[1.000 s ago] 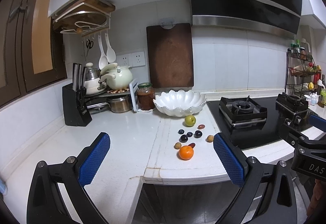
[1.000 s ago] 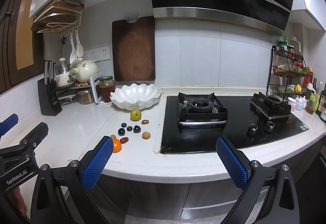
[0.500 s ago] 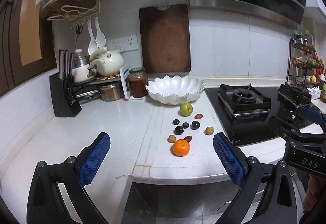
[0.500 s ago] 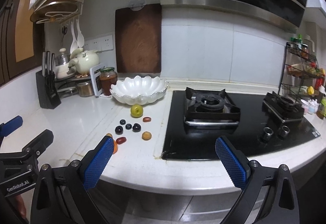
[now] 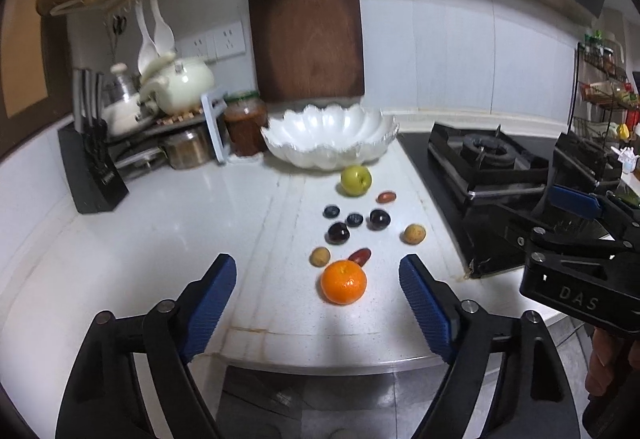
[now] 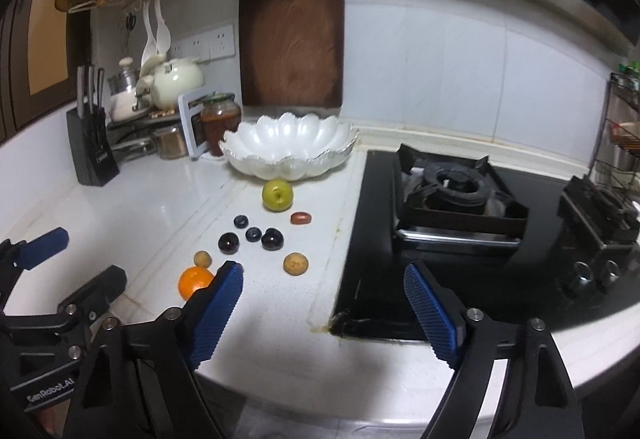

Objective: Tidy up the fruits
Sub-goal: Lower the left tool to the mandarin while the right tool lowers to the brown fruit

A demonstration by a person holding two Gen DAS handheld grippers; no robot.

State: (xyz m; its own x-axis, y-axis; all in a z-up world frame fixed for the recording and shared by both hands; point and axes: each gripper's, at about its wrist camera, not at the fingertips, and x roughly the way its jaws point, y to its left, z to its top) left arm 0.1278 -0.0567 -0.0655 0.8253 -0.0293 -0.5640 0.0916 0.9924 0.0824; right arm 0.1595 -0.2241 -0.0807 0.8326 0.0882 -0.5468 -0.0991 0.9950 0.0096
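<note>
Several fruits lie on the white counter in front of an empty white scalloped bowl [image 5: 332, 137] [image 6: 290, 147]. An orange [image 5: 343, 281] [image 6: 194, 281] is nearest, with a green apple [image 5: 356, 180] [image 6: 277, 194] by the bowl. Dark plums [image 5: 338, 232], blueberries, red dates [image 5: 386, 196] and tan longans [image 5: 413, 234] lie between. My left gripper [image 5: 316, 281] is open and empty, its blue pads either side of the orange, short of it. My right gripper [image 6: 324, 291] is open and empty above the counter's front edge, right of the fruits.
A black gas hob [image 6: 460, 199] fills the counter to the right. A knife block [image 5: 92, 175], pots, a teapot and a jar [image 5: 245, 127] stand at the back left. A wooden cutting board [image 5: 306, 27] leans on the wall. A spice rack [image 5: 604, 95] stands far right.
Both grippers have moved forward and down toward the counter; the fruits look larger and closer. The orange now lies between the left gripper's pads. Both stay open.
</note>
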